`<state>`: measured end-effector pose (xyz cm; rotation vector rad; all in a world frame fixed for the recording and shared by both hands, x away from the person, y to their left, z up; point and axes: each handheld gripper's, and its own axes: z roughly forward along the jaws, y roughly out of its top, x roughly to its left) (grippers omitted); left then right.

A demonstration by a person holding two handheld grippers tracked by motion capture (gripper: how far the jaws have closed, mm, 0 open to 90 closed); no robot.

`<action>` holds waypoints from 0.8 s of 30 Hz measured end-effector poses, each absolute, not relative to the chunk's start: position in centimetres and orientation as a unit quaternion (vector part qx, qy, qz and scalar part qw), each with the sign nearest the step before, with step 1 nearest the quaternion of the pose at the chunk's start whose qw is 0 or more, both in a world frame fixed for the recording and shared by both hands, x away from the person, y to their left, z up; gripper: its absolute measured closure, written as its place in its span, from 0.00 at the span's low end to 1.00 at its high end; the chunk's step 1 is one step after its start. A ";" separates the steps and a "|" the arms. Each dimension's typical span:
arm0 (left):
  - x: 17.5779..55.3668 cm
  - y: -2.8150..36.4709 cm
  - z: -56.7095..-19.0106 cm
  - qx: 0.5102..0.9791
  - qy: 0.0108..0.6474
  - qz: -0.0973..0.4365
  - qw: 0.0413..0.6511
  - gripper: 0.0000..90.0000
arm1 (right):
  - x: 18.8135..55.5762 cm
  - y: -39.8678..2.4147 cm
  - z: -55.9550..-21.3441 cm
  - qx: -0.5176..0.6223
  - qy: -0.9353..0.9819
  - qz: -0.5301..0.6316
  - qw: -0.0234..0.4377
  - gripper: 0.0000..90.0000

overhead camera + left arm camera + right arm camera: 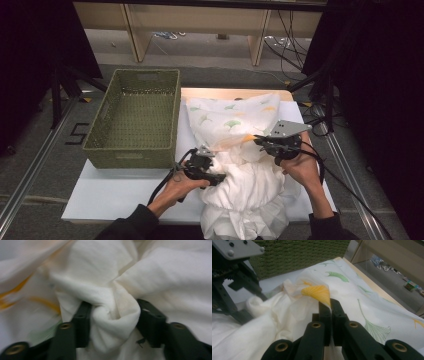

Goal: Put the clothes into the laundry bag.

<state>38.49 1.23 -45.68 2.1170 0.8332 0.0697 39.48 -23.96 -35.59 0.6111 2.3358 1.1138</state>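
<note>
1. The pillow (235, 150) lies in the middle of the high view, on the white table (115, 195), with its long axis running from the bottom edge up toward the centre. Its leaf-printed pillowcase (225, 117) covers the upper end; the plain white part bulges out at the lower end.
2. The left gripper (212, 176) meets the white bulge from the left. In the left gripper view a thick fold of cloth (115, 322) sits between the jaws, which stand half apart and press on it from both sides.
3. The right gripper (257, 140) is at centre right, jaws together on the edge of the pillowcase (322, 293) (at an orange leaf).
4. Both hands come from the bottom edge and angle inward; the green basket (135, 117) stands at upper left, just beside the pillow.
</note>
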 end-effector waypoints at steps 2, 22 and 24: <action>38.5 -0.1 -45.6 0.842 0.315 0.041 0.437 0.77 | 39.4 -23.9 -35.6 0.220 0.854 0.406 0.238 1.00; 41.8 -0.2 -43.1 0.800 0.383 0.076 0.455 0.43 | 39.1 -23.4 -35.8 0.209 0.862 0.403 0.226 1.00; 40.1 1.1 -42.2 0.810 0.370 0.078 0.449 0.33 | 39.0 -23.4 -35.6 0.207 0.861 0.405 0.227 1.00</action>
